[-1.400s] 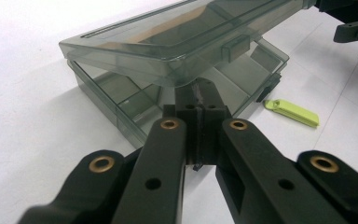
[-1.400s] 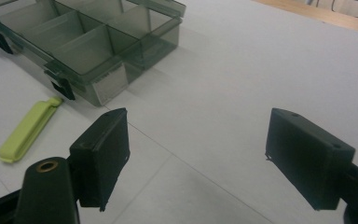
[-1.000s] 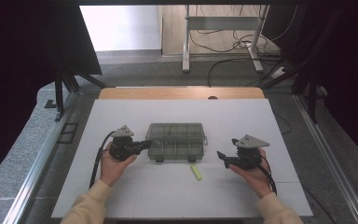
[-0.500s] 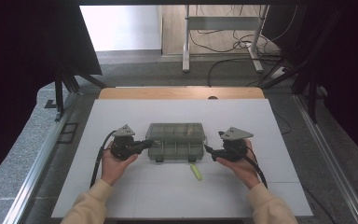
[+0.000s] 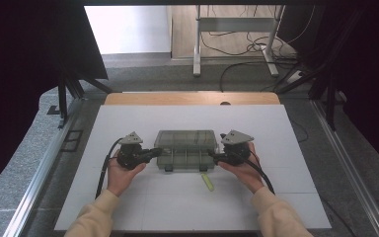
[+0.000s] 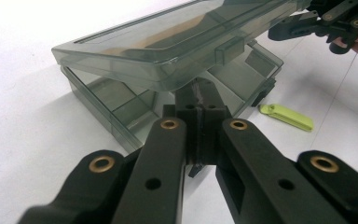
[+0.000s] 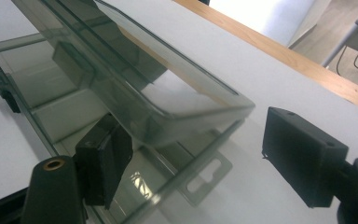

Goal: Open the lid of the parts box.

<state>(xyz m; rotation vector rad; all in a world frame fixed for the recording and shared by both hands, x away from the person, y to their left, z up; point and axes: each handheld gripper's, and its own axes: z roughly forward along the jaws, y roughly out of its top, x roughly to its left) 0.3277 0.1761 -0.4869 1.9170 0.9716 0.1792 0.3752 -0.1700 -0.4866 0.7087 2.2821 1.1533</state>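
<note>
The white table (image 5: pixel 296 148) carries a smoky clear plastic box (image 5: pixel 185 148), which sits between the two tools: the left tool (image 5: pixel 154 152) meets its left end and the right tool (image 5: pixel 216 157) its right end. In the left tool view the box lid (image 6: pixel 177 39) stands slightly raised above the compartmented tray (image 6: pixel 121 105). The left tool's jaws are closed together, their tips under the lid's near rim and against the tray's edge; whether they pinch any part of the box I cannot tell.

In the right tool view the right tool has its jaws spread wide. One pad (image 7: pixel 105 156) lies inside the tray under the lifted lid (image 7: pixel 135 74), the other pad (image 7: pixel 303 154) hangs outside over bare table, and the corner of the box with its hanging tab (image 7: pixel 205 179) sits between them. The pads do not press on the box.

A small yellow-green piece (image 5: pixel 207 182) lies on the table just beside the box's front edge, toward the person from the right tool and nearer it than the left.
</note>
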